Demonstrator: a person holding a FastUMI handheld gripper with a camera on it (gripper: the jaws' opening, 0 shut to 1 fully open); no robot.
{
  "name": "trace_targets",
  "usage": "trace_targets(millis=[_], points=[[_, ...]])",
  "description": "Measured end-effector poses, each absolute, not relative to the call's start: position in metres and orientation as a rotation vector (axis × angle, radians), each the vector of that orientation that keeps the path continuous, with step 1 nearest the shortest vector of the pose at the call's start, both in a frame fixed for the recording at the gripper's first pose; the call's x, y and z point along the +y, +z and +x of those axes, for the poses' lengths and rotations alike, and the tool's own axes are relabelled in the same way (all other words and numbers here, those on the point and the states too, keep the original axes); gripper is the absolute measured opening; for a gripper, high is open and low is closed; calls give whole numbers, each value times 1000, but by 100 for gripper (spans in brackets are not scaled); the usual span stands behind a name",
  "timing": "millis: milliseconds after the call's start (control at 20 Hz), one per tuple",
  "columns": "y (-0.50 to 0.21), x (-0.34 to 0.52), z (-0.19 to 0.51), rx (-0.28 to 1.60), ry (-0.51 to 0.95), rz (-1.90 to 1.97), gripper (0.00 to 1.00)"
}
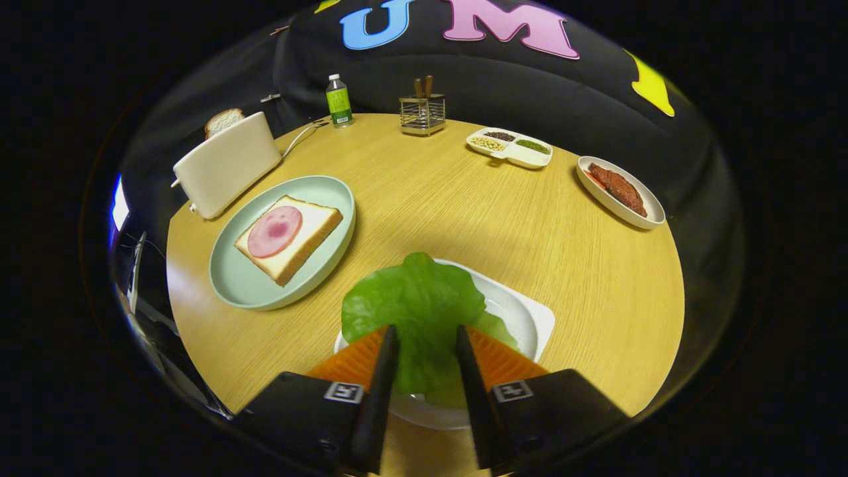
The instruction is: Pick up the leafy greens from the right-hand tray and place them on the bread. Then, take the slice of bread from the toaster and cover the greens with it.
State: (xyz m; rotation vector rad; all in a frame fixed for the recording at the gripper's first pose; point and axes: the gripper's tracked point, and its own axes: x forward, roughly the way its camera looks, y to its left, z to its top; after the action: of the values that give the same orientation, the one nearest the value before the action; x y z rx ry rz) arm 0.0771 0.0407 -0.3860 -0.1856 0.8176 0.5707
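The tool (427,334) is spread astride the leafy greens (417,298); a firm, centred pinch is advised before lifting from the tray (530,318).

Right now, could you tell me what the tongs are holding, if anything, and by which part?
The tongs straddle the near edge of the lettuce leaf, still on its white tray; whether they actually pinch it cannot be told.
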Motion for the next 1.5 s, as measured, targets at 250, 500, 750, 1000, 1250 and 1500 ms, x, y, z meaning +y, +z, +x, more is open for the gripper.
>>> trace_targets(millis=[250,500,750,1000,1250,1500], points=[[-386,43,75,805,573,-195,15],[-382,41,73,828,579,-160,6],[-355,40,72,781,580,-145,6],[-325,41,72,751,567,-117,5],[-287,51,78,723,550,-85,5],[-254,91,74,702,593,-70,5]])
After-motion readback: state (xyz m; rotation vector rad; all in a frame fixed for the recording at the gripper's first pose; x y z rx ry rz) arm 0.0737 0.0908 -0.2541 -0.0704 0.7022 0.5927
